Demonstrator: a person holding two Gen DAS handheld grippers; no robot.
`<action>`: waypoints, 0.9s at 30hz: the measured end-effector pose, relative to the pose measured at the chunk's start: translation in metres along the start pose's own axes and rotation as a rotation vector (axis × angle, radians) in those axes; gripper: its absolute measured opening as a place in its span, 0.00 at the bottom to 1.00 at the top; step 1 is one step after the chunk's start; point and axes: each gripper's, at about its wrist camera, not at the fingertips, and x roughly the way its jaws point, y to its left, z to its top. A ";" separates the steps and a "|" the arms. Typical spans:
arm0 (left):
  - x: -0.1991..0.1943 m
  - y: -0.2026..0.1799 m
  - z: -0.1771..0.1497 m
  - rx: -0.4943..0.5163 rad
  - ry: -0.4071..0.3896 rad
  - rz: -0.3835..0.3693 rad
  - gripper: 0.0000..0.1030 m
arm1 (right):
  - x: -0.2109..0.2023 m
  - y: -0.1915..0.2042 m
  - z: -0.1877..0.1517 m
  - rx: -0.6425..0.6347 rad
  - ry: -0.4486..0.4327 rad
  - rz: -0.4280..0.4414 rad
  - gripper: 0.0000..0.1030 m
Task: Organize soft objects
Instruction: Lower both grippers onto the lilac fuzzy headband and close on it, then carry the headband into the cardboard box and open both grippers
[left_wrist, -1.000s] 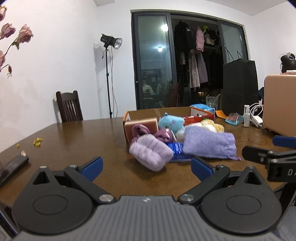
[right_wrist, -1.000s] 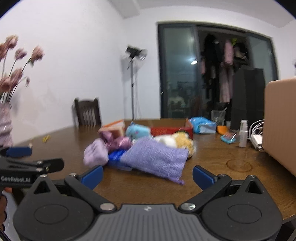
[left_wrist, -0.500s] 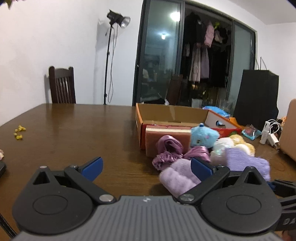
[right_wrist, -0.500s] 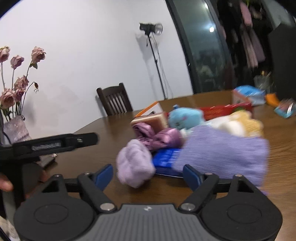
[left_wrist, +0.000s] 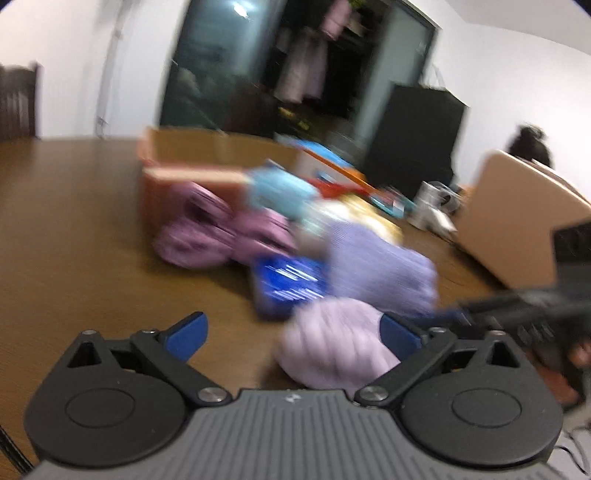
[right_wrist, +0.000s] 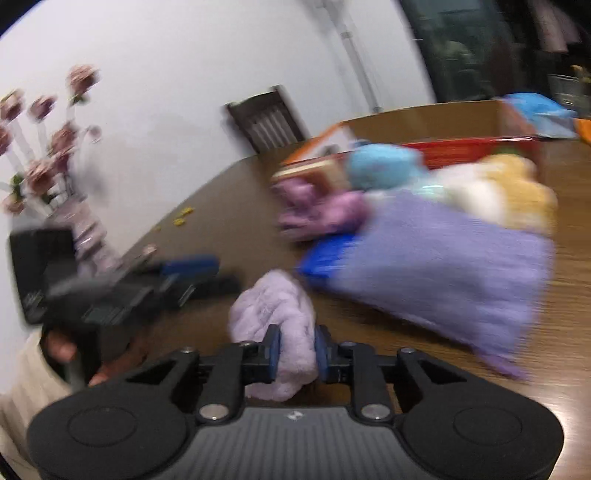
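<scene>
A pale lilac fluffy bundle (right_wrist: 273, 317) lies at the near edge of the pile on the brown table (right_wrist: 229, 206). My right gripper (right_wrist: 297, 352) is closing, and its blue pads press the bundle from both sides. In the left wrist view the same bundle (left_wrist: 332, 343) sits between the wide-apart fingers of my left gripper (left_wrist: 293, 332), close to the right finger; these jaws are closing slightly and do not squeeze it. Behind lie a purple knitted pouch (left_wrist: 380, 266), a blue packet (left_wrist: 288, 284), mauve satin pieces (left_wrist: 207, 236), a light blue plush (left_wrist: 280, 192) and an open cardboard box (left_wrist: 192, 151).
A vase of dried roses (right_wrist: 85, 236) and a dark flat object (right_wrist: 221, 284) stand on the table's left side. A chair (right_wrist: 266, 118) is at the far edge. A tan case (left_wrist: 517, 221), a black box and a seated person (left_wrist: 532, 144) are at the right.
Both grippers have swung in toward the lilac bundle. The right gripper's fingers went from wide apart to pinching it. The left gripper now has the bundle between its fingers.
</scene>
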 end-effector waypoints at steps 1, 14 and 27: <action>0.006 -0.007 -0.001 0.008 0.012 -0.020 0.81 | -0.006 -0.006 0.000 0.013 -0.012 -0.037 0.36; -0.021 -0.036 -0.015 -0.106 0.071 -0.062 0.69 | -0.043 -0.002 -0.049 0.175 -0.176 -0.115 0.48; -0.002 -0.013 -0.008 -0.217 0.093 -0.007 0.27 | -0.001 0.008 -0.044 0.120 -0.171 -0.149 0.15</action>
